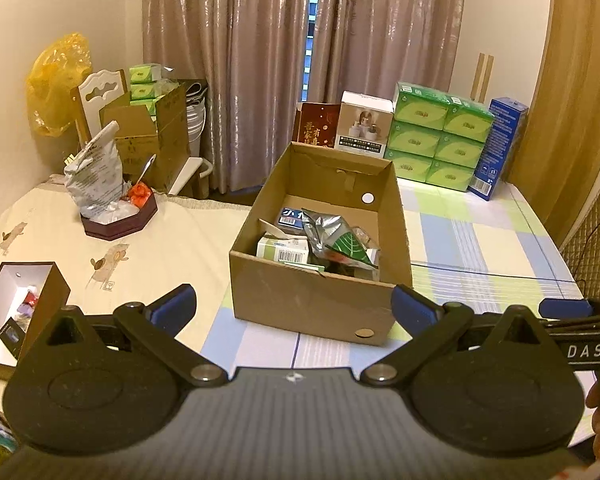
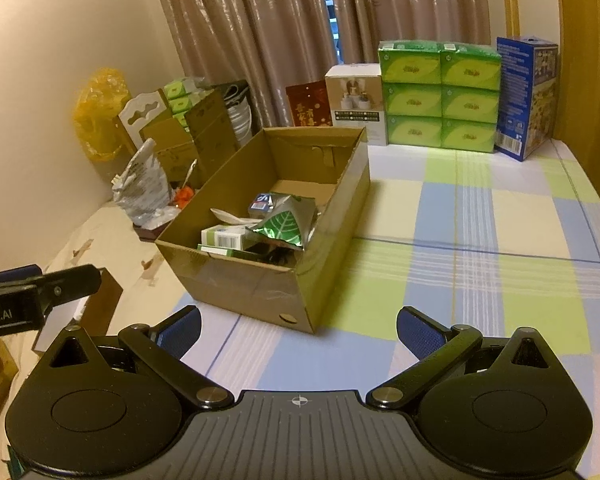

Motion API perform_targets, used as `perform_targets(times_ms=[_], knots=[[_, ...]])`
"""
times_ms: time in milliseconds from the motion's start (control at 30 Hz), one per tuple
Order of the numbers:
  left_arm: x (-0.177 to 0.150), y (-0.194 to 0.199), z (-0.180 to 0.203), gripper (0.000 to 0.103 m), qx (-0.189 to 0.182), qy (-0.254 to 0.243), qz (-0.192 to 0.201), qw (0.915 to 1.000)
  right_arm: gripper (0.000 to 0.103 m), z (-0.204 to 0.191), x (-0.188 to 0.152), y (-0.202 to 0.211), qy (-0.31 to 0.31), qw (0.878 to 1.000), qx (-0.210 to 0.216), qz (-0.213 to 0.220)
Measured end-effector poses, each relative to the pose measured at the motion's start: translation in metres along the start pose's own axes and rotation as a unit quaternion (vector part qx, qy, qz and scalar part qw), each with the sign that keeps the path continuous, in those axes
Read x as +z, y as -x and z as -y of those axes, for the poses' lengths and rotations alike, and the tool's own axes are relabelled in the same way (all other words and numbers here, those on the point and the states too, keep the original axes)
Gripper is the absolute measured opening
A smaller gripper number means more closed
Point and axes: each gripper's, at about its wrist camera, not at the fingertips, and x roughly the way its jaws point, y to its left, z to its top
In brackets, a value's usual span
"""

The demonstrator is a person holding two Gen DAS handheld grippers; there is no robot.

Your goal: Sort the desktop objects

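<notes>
Cardboard box [image 1: 316,304]: an open-topped rectangle of plain brown corrugated card, flaps torn at the far wall, standing on the checked cloth straight ahead of both grippers.
Box contents: a crinkled silver foil pouch [image 1: 336,236] printed with a green leaf lies on top, beside a white carton with a barcode [image 1: 284,250] and a dark blue packet [image 1: 292,216].
Tablecloth [image 2: 480,248]: smooth fabric in pale blue, lime and white checks; a cream cloth with small animal prints covers the left part.
Left gripper [image 1: 294,306]: black hinged arms with ribbed blue pads, fingers spread wide, nothing between them, near the box's front wall.
Right gripper [image 2: 298,330]: same build, fingers likewise spread and empty, just short of the box's near corner.
Small box [image 1: 18,312]: white-lined with brown walls, open, at the left, holding small items too blurred to name.
Back row: shrink-wrapped green tissue packs [image 2: 440,94] stacked three high, next to a tall blue carton [image 2: 526,96].
</notes>
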Motion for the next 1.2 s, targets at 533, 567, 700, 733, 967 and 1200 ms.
perform_targets(times_ms=[533, 567, 700, 733, 967, 1200], knots=[[-0.011, 0.028, 0.004, 0.102, 0.009, 0.016, -0.009, 0.9998, 0.101, -0.002, -0.004, 0.019, 0.008, 1.0, 0.01, -0.001], [-0.011, 0.029, 0.004, 0.102, 0.006, 0.019, -0.01, 0.9998, 0.101, -0.002, -0.005, 0.019, 0.008, 1.0, 0.01, -0.002], [-0.013, 0.035, 0.005, 0.102, 0.01, 0.021, -0.009, 0.9997, 0.101, -0.001, -0.006, 0.02, 0.009, 1.0, 0.011, -0.003], [-0.014, 0.036, 0.006, 0.102, 0.012, 0.022, -0.009, 0.9996, 0.101, -0.002, -0.006, 0.02, 0.009, 1.0, 0.01, -0.003], [-0.019, 0.038, 0.005, 0.102, 0.014, 0.029, -0.011, 0.9994, 0.101, 0.001, -0.012, 0.026, 0.014, 1.0, 0.003, 0.0], [-0.021, 0.04, 0.008, 0.102, 0.016, 0.023, -0.009, 0.9996, 0.101, 0.002, -0.014, 0.027, 0.018, 1.0, 0.0, 0.001]])
